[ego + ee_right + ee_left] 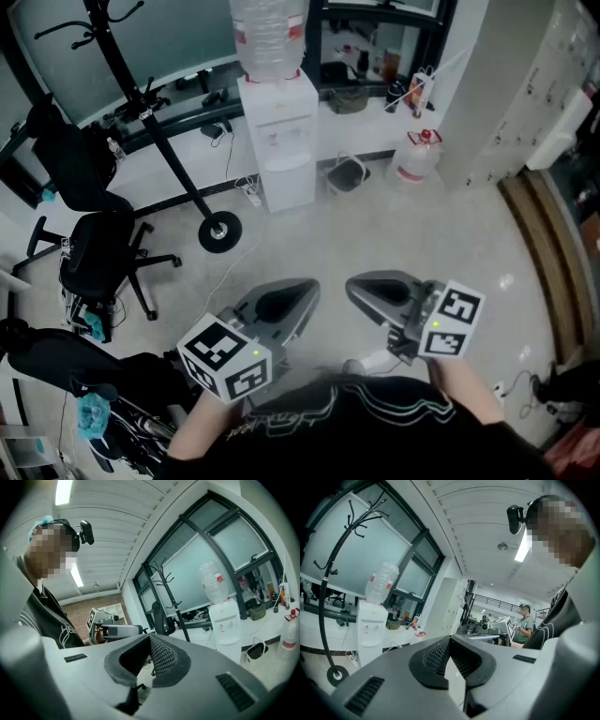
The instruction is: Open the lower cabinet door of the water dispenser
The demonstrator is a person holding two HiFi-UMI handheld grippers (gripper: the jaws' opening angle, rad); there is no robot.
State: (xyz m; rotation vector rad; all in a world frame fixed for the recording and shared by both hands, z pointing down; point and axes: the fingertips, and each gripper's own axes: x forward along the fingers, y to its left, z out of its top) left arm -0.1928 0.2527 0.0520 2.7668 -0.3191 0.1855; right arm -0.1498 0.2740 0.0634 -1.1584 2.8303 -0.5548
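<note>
Office floor (422, 234) | water dispenser (277, 141) well ahead | left gripper (302, 291), right gripper (364, 286) closed, empty

The left gripper (281, 305) and right gripper (380, 291) are grey shells with black ribbed pads (436, 656). Nearer the black top (394, 427), printed with thin white lines, each bears a white cube (228, 358) of black square markers with a green light

Water bottle (269, 37) top cropped by frame edge. Lower cabinet door (289, 187) handle too small to resolve. Coat rack (218, 232) top cropped too.
</note>
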